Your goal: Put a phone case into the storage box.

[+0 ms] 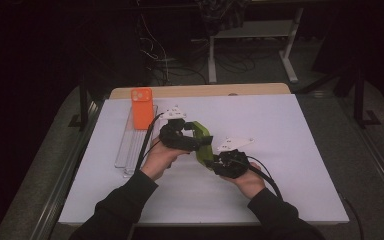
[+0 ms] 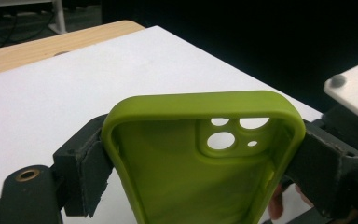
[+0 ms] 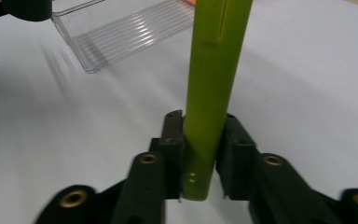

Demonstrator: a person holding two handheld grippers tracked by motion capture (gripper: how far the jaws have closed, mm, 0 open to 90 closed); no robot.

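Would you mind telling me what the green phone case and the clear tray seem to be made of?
The green phone case looks like soft silicone or rubber: matte, with rounded moulded edges and no sharp glints. The clear tray seems to be hard transparent plastic, perhaps acrylic: the table shows through it, and its ribbed floor catches bright highlights.

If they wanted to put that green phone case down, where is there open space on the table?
The white table top lies bare right of the right gripper, and along the near edge between the sleeves. The left side is crowded: a clear tray bearing an orange phone sits beside the left gripper, which shares the green case.
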